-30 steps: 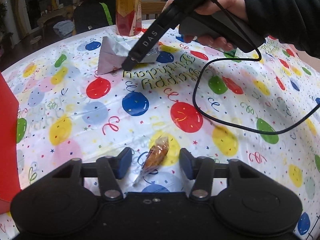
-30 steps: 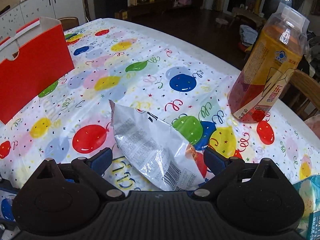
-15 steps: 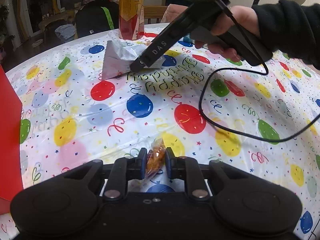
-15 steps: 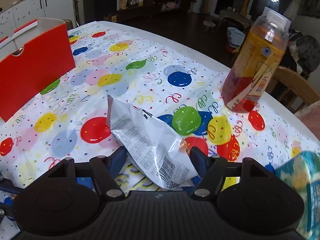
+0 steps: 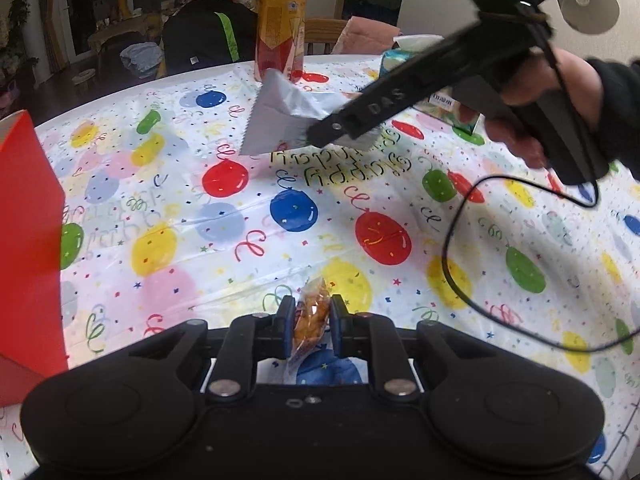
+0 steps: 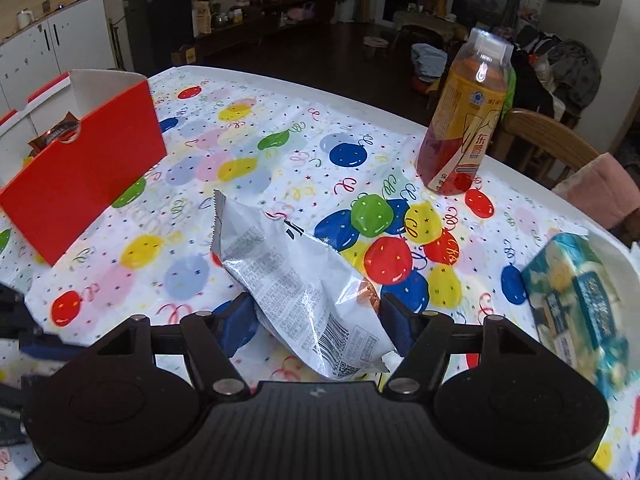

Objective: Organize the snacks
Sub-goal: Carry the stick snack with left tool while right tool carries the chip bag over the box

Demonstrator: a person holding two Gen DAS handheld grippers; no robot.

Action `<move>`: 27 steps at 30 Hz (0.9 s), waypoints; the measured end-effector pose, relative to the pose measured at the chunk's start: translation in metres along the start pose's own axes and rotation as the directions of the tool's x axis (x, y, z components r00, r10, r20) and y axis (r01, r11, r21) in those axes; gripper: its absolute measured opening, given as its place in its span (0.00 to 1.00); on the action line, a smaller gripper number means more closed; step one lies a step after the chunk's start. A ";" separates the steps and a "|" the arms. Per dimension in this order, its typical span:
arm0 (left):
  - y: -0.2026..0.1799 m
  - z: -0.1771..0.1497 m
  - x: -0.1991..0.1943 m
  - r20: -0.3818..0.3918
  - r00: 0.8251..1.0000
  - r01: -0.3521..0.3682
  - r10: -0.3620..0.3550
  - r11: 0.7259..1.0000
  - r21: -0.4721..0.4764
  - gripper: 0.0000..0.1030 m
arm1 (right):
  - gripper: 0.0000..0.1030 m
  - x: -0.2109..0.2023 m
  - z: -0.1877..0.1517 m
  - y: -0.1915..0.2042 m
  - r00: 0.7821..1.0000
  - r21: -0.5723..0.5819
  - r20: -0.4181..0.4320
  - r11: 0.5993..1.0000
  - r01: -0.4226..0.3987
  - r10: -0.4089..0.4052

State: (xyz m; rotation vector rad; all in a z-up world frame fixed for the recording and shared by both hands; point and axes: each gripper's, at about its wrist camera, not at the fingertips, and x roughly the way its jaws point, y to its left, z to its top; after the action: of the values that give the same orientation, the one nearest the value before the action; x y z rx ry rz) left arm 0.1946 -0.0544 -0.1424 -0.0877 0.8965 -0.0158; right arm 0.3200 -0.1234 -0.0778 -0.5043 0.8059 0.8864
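left gripper (image 5: 311,322) clamped on small orange snack packet (image 5: 310,314); right gripper (image 6: 316,320) clamped across silver snack bag (image 6: 296,284), bag's long axis pointing away; red box (image 6: 86,172) far-left of both, nearer left hand.

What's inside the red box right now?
In the right wrist view the red box shows one dark snack wrapper near the handle notch. The front wall hides the rest of the inside.

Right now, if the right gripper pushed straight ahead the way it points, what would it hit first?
Beyond the silver snack bag held by the right gripper, probably bare balloon tablecloth; the bottle and red box sit off-line.
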 end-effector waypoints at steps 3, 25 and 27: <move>0.001 0.002 -0.011 0.025 1.000 -0.002 0.002 1.000 0.006 0.14 | 0.67 -0.017 -0.001 0.014 1.000 -0.001 0.006 1.000 0.007 -0.007; 0.076 0.014 -0.112 0.165 0.986 -0.031 0.039 0.998 -0.049 0.14 | 0.67 -0.095 0.042 0.155 0.995 0.108 0.101 0.994 0.001 -0.012; 0.087 0.014 -0.120 0.171 0.984 -0.032 0.041 0.998 -0.058 0.14 | 0.67 -0.096 0.047 0.166 0.994 0.120 0.109 0.993 0.002 -0.015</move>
State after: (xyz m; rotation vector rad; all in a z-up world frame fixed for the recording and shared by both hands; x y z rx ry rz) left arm 0.1288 0.0388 -0.0478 -0.1218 0.7261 0.0498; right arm 0.1642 -0.0459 0.0160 -0.3508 0.7504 0.8451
